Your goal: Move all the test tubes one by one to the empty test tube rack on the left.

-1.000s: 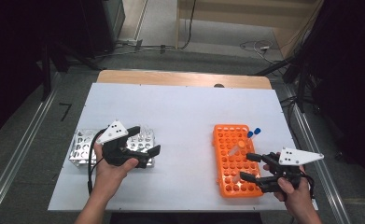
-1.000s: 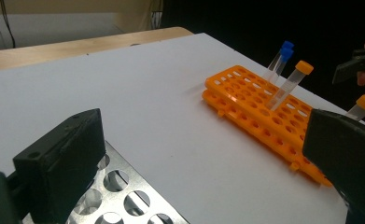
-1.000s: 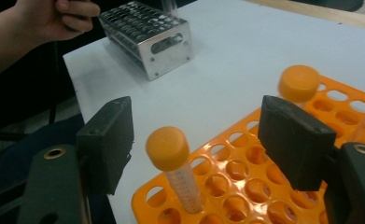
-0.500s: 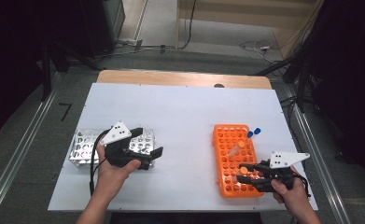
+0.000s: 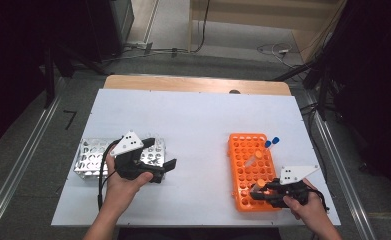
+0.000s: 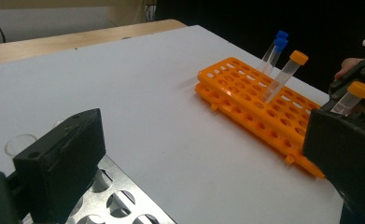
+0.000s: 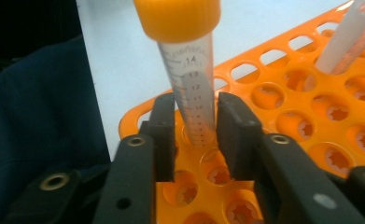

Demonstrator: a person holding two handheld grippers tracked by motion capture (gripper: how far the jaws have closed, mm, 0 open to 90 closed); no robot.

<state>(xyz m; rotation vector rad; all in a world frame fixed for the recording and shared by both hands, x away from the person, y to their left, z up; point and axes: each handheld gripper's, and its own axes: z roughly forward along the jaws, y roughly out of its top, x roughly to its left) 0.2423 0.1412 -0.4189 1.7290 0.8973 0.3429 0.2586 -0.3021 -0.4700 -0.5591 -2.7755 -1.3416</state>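
Now the right gripper (image 7: 196,135), jaws just closing, clamps the orange-capped tube (image 7: 189,79) standing upright in the orange rack (image 7: 339,121).

Right tongs (image 7: 196,135) jaws just closing, nearly together, left tongs (image 5: 169,167) parted

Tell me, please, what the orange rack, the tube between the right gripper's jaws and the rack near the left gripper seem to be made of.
The orange rack looks like moulded plastic: uniform colour, slightly glossy, thin walls. The tube seems clear plastic, though glass cannot be excluded; printed graduation marks show on it, and its orange cap looks like matte plastic. The rack near the left gripper appears to be sheet metal: silvery, reflective, with punched round holes.
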